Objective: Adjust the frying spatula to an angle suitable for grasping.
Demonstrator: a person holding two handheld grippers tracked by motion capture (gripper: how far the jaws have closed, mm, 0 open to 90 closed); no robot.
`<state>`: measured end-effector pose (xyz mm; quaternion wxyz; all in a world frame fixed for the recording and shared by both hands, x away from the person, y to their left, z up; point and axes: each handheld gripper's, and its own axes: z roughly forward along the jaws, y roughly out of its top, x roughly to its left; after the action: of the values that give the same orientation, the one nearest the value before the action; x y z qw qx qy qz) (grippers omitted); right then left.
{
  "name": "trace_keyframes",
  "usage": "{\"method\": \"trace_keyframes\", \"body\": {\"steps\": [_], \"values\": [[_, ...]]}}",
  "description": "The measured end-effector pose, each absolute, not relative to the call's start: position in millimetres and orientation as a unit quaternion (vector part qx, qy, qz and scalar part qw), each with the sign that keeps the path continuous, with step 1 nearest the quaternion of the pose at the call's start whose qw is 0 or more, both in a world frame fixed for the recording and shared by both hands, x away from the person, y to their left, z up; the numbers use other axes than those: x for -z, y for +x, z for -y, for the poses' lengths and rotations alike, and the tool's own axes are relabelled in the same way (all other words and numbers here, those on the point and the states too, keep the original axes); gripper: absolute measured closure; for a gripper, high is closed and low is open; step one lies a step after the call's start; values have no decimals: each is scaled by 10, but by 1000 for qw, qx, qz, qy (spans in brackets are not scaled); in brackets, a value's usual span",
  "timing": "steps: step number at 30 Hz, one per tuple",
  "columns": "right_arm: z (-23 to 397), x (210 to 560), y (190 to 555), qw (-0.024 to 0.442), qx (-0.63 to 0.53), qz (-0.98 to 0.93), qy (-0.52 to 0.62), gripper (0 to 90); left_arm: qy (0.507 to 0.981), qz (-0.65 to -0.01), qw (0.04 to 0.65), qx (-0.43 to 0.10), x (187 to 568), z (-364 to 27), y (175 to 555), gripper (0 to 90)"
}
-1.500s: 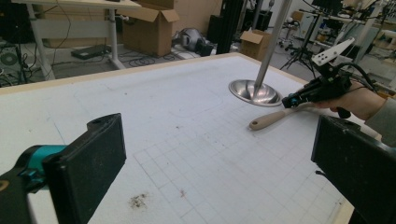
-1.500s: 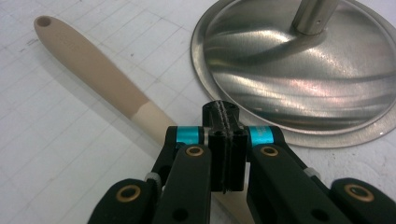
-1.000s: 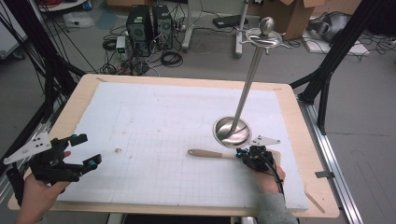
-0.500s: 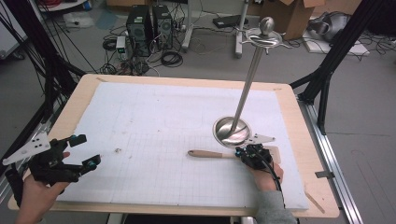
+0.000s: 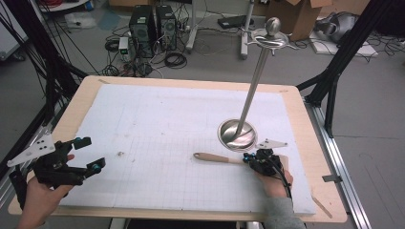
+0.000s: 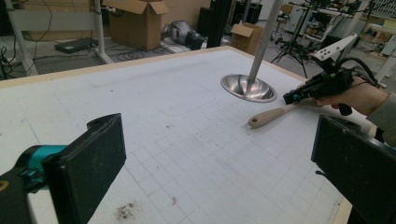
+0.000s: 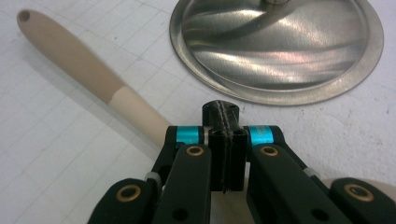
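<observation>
Lying under right claw [image 5: 249,159]: spatula [image 5: 217,158]

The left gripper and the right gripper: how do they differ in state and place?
The left gripper has its jaws wide apart; the right gripper has them pressed together. The left gripper hangs over bare mat with nothing near it; the right gripper lies over the wooden-handled utensil, beside the metal stand base. Both are black with teal accents.

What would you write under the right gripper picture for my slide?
Shut right gripper poised above a wooden utensil beside the shiny metal stand base.
</observation>
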<state>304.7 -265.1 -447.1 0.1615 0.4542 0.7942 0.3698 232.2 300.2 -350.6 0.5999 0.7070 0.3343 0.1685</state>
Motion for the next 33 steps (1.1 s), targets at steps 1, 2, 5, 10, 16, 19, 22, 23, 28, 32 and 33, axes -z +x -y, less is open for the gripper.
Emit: {"method": "trace_keyframes", "body": {"steps": [1,2,5,10,16,19,22,23,28,32,33], "values": [[2656,4469,3034,161,-369,-794,455,900,707,-333,600,-168,3504,-2997,2327,35],[2664,4468,3025,163,-367,-795,455,900,708,-332,600,-168,3501,-2993,2332,35],[2680,4468,2990,165,-366,-794,456,900,708,-331,601,-167,3499,-2975,2349,36],[2708,4461,2927,168,-361,-795,458,900,708,-327,603,-164,3494,-2943,2384,35],[2755,4454,2844,173,-356,-797,457,900,710,-319,608,-159,3479,-2890,2449,36],[2784,4452,2798,174,-353,-797,458,900,712,-315,608,-154,3478,-2845,2494,35],[2820,4449,2753,173,-353,-796,460,900,717,-309,608,-149,3481,-2789,2541,35],[2832,4452,2739,174,-354,-796,460,900,717,-308,609,-147,3481,-2769,2554,35],[2860,4454,2673,178,-354,-795,460,900,718,-300,611,-142,3466,-2707,2604,35],[2872,4448,2630,176,-352,-795,461,900,718,-297,614,-139,3466,-2680,2640,35],[2878,4448,2619,176,-351,-795,461,900,719,-296,613,-139,3465,-2677,2647,35]]}}
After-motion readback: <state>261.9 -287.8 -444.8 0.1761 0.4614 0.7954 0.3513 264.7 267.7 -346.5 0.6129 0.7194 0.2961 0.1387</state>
